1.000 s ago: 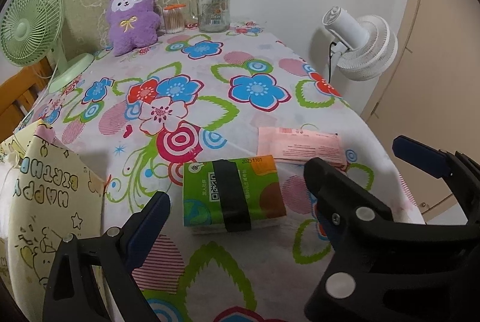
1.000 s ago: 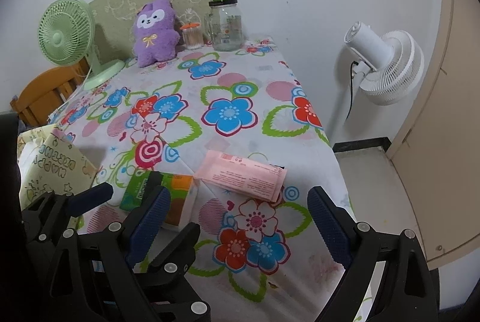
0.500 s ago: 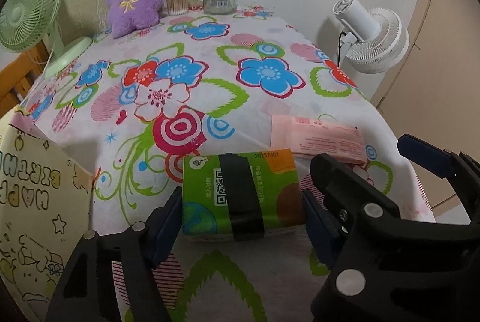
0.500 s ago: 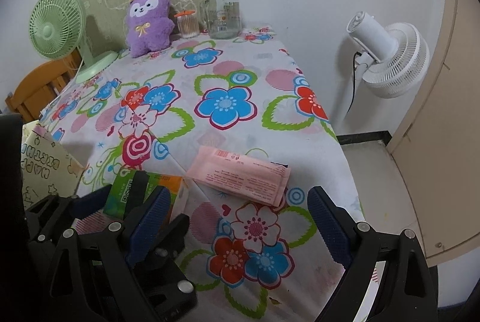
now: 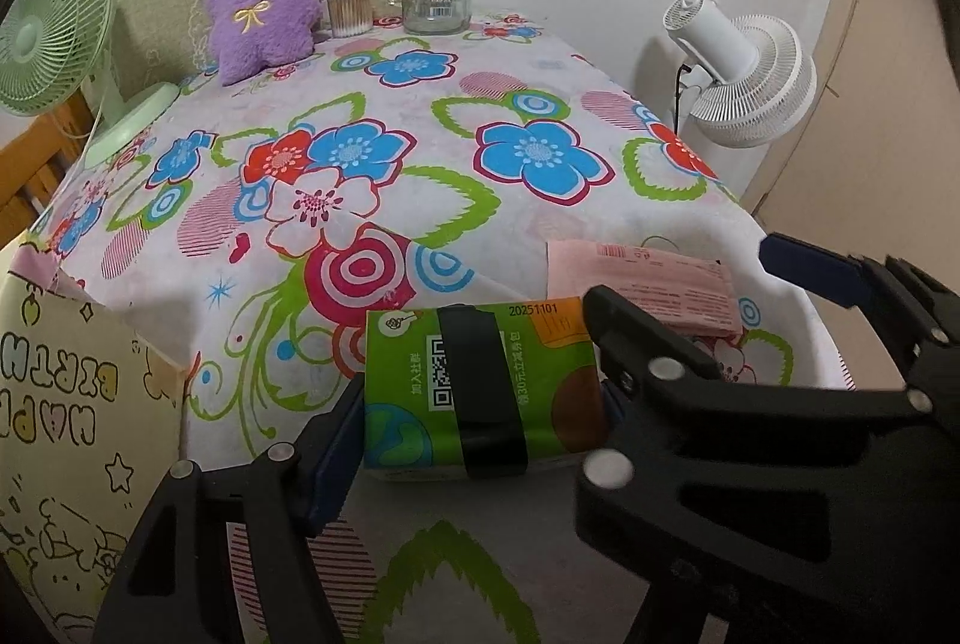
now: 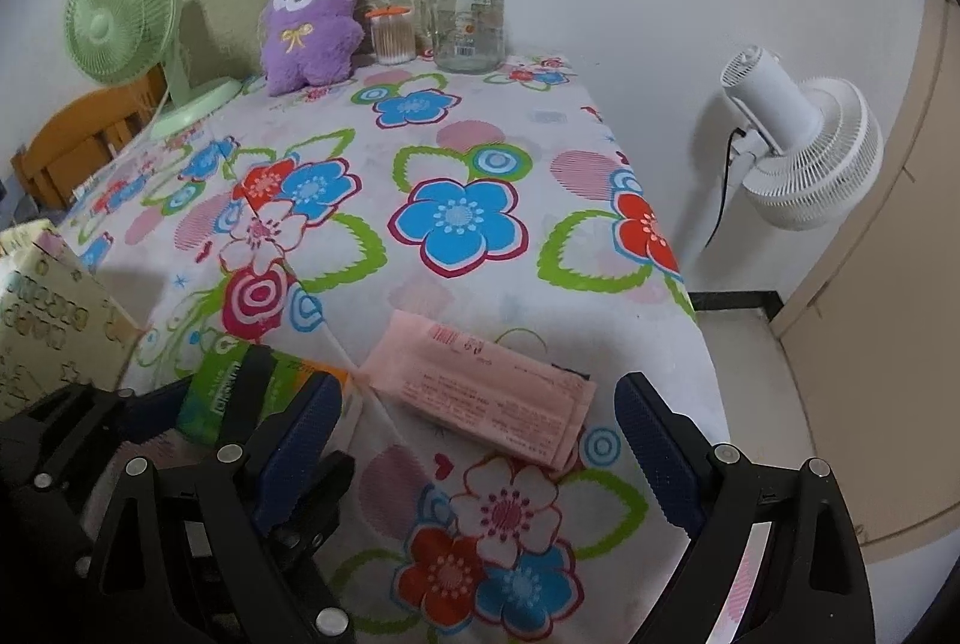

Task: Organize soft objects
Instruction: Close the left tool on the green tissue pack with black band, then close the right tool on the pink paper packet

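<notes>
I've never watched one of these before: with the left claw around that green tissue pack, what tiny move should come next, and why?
Probably a small lift. The left gripper has just been closing, and its fingers now press both ends of the green tissue pack, which lies flat on the flowered tablecloth. The right gripper is open short of the pink tissue pack.

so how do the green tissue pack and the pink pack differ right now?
The green tissue pack is thick and blocky with a black band; the pink pack is flat and plain, with small print. The green tissue pack sits clamped between the left gripper's pads; the pink pack lies free ahead of the open right gripper. Both rest near the front edge of the floral tablecloth.
</notes>
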A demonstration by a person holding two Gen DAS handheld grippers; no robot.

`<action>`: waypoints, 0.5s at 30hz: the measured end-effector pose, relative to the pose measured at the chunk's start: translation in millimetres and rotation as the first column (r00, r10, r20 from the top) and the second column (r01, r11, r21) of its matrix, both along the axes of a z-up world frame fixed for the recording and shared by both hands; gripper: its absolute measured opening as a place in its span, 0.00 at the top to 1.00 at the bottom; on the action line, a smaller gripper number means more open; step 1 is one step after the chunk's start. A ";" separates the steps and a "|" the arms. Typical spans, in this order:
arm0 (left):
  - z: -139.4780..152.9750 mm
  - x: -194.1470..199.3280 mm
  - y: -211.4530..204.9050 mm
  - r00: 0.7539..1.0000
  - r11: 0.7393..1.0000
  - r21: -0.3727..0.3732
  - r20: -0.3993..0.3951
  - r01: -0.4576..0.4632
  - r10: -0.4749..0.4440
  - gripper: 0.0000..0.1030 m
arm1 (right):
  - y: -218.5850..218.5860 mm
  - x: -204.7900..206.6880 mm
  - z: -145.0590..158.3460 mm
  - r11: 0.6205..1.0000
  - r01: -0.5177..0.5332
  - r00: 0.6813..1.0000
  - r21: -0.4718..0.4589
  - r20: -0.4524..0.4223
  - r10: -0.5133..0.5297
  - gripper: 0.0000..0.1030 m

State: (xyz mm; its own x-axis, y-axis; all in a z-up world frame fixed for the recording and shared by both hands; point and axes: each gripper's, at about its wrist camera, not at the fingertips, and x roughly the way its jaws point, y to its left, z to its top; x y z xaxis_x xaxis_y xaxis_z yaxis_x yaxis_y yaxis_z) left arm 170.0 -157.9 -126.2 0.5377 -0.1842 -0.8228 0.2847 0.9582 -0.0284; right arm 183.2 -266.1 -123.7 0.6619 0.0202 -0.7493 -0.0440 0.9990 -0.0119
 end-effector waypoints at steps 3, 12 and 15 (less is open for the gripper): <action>0.0 2.2 0.8 1.000 1.000 -0.002 -0.002 0.001 -0.001 0.27 | 0.6 6.4 -3.4 1.000 -0.013 1.000 -0.003 0.003 0.013 0.09; -0.5 6.1 8.7 1.000 1.000 0.002 -0.006 -0.013 0.013 0.27 | 4.5 16.5 -7.4 0.997 -0.063 0.998 0.033 0.007 0.063 0.09; -1.1 6.3 10.5 1.000 1.000 0.002 -0.008 -0.012 0.012 0.27 | 7.9 18.8 -8.1 0.996 -0.078 0.997 0.036 0.003 0.078 0.09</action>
State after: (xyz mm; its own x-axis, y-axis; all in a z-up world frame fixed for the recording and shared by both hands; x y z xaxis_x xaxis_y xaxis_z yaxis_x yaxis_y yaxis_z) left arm 176.3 -147.4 -127.3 0.5337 -0.1764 -0.8271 0.2730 0.9616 -0.0290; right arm 202.1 -258.2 -131.8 0.6585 0.0991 -0.7460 -0.1218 0.9923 0.0243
